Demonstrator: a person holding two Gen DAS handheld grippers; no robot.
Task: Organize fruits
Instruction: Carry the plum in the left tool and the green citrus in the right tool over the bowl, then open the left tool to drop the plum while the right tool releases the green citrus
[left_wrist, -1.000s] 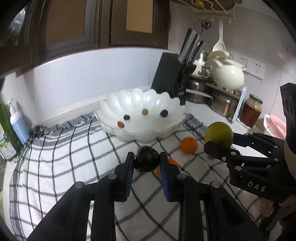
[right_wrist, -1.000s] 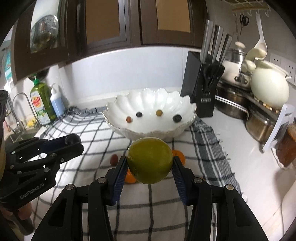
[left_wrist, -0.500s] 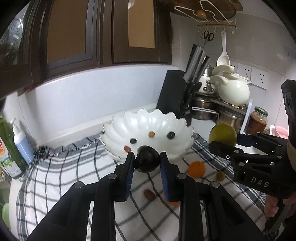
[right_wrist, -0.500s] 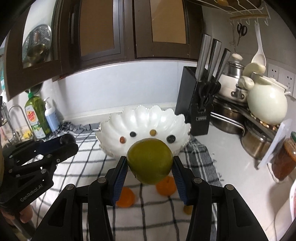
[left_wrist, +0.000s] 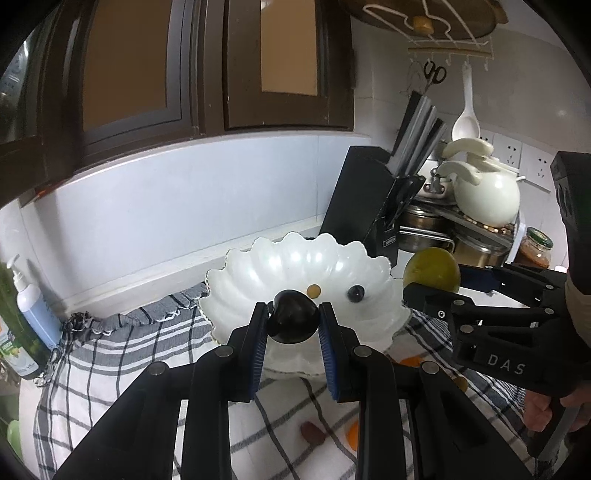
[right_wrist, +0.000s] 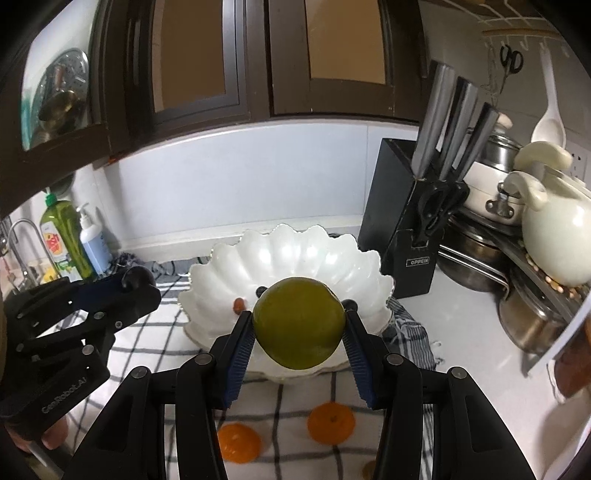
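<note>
My left gripper (left_wrist: 293, 332) is shut on a dark plum (left_wrist: 293, 321), held just before the near rim of the white scalloped bowl (left_wrist: 258, 269). My right gripper (right_wrist: 299, 336) is shut on a large green fruit (right_wrist: 299, 328), held in front of the same bowl (right_wrist: 295, 251). The bowl holds several small fruits, among them a tan one (left_wrist: 314, 291) and a dark one (left_wrist: 355, 294). Two oranges (right_wrist: 331, 422) (right_wrist: 238, 442) and a small reddish fruit (left_wrist: 312, 432) lie on the checked cloth (left_wrist: 110, 354) below the grippers.
A black knife block (right_wrist: 410, 221) stands right of the bowl, with pots and a cream kettle (right_wrist: 554, 236) beyond. Soap bottles (right_wrist: 66, 243) and a sink tap stand at the left. Dark wall cabinets hang above.
Both grippers have risen and moved forward with their fruits, now closer to the bowl. The oranges on the cloth have dropped lower in view.
</note>
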